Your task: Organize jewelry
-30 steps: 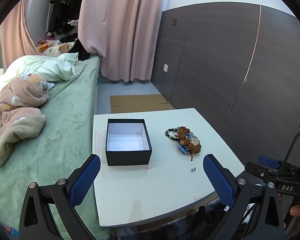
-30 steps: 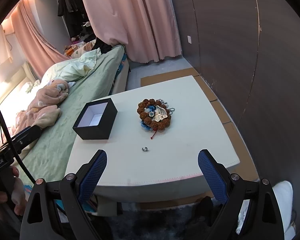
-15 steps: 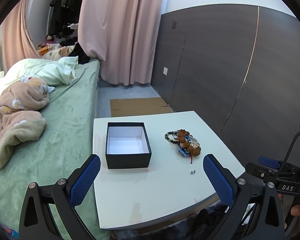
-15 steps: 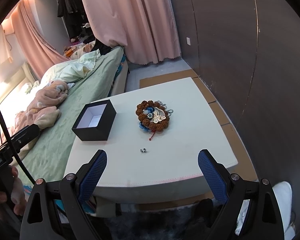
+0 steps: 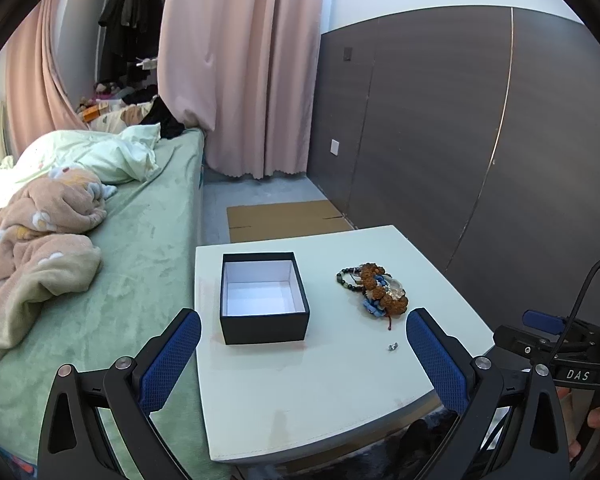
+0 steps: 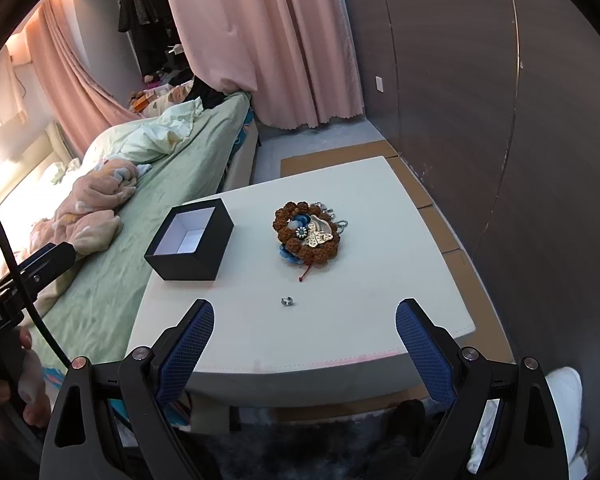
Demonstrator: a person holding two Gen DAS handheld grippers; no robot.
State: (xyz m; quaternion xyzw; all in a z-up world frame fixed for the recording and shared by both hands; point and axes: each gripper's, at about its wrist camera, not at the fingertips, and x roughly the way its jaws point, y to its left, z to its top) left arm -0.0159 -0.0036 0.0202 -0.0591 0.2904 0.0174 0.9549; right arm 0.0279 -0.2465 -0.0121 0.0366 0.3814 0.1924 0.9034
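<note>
A: What changed for us just now?

B: Little. Our views pulled back a touch from the worktop (image 6: 380,280); nothing on it moved, so the sorting has not begun, we judge.

A: Grippers?

B: Left gripper (image 5: 303,354) and right gripper (image 6: 305,348) both spread wide, holding nothing, off the near edge.

A: Count?

B: One open box (image 6: 190,240) toward the left edge, empty. One heap of jewelry (image 6: 306,234) mid-worktop toward the right edge; we cannot count its pieces. One ring (image 6: 287,301) apart, nearer the near edge. All of it still has to go in
</note>
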